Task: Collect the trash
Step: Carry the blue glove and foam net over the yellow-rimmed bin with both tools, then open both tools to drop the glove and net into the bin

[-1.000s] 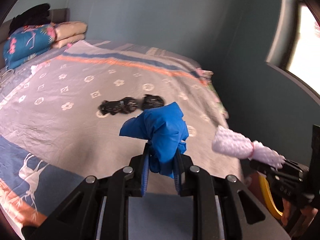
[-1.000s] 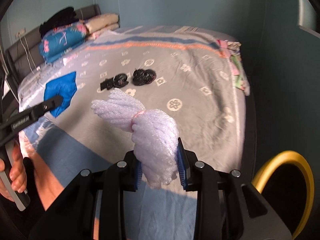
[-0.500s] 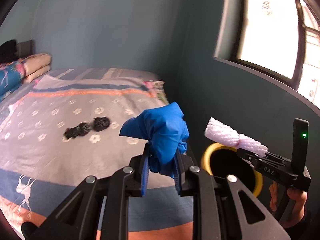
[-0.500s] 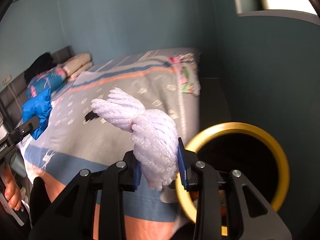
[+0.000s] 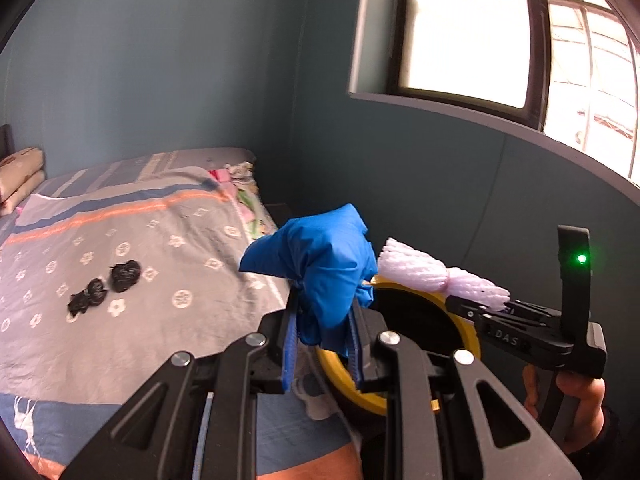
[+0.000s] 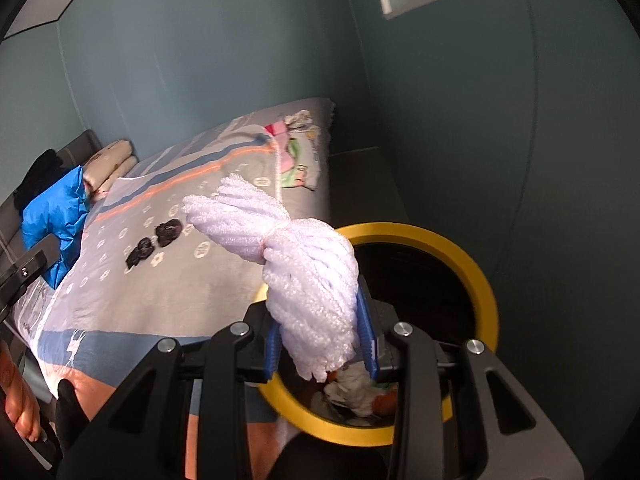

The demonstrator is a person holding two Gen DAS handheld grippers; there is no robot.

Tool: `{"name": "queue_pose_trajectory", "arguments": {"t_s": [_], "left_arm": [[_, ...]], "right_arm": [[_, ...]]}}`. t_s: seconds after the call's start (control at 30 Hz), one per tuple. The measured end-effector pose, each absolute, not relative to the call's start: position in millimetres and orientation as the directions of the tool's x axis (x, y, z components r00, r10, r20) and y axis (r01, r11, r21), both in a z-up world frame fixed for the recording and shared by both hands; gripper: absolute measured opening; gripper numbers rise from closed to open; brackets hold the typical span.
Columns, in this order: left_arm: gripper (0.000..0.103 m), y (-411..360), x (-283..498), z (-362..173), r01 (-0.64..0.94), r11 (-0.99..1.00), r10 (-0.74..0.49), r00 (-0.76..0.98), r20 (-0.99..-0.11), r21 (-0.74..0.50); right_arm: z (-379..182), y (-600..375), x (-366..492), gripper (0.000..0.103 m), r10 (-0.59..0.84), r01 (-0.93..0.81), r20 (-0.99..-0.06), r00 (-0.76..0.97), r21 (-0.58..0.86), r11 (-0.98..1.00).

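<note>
Over yellow-rimmed bin (image 6: 486,292) | right gripper (image 6: 320,354) clamps white foam net (image 6: 308,264) | left gripper (image 5: 322,346) clamps blue wrapper (image 5: 320,264)

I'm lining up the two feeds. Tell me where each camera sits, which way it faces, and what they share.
Left wrist: on the left tool, facing along the bedside; its fingers clamp a blue bag; the right tool and the person's hand show.
Right wrist: on the right tool, tilted down toward the yellow-rimmed bin; its fingers clamp white foam netting.
Shared: the bed, black clumps, bin, both items.
</note>
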State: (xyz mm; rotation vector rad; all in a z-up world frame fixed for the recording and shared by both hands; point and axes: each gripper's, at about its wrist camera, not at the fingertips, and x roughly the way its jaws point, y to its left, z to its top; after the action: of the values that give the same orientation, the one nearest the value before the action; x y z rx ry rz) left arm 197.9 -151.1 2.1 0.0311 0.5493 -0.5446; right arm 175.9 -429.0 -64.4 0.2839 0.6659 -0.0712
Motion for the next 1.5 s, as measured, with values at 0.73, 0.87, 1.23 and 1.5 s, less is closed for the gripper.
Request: {"name": "queue_pose_trajectory", "arguments": {"t_s": [0.73, 0.87, 1.23, 1.5], "left_arm": [[0.02, -228, 266, -71, 0.565, 0.802, -0.541, 0.551, -0.635, -0.193], [0.021, -239, 279, -87, 0.555, 0.806, -0.532, 0.531, -0.66, -0.203], [0.055, -234, 291, -101, 0.514, 0.815, -0.538, 0.5, -0.679, -0.267], [0.081, -199, 298, -98, 0.44, 0.856, -0.497, 0.554, -0.667, -0.272]], "right_arm": [[-103, -476, 218, 0.034, -0.005, 0.279, -0.722, 0.692, 0.262, 0.924], [-110, -477, 226, 0.036, -0.008, 0.291, -0.73, 0.684, 0.264, 0.92], [-109, -480, 220, 0.056, -0.048, 0.323, -0.724, 0.688, 0.247, 0.913], [-105, -482, 212, 0.07, -0.075, 0.354, -0.716, 0.694, 0.248, 0.902]]}}
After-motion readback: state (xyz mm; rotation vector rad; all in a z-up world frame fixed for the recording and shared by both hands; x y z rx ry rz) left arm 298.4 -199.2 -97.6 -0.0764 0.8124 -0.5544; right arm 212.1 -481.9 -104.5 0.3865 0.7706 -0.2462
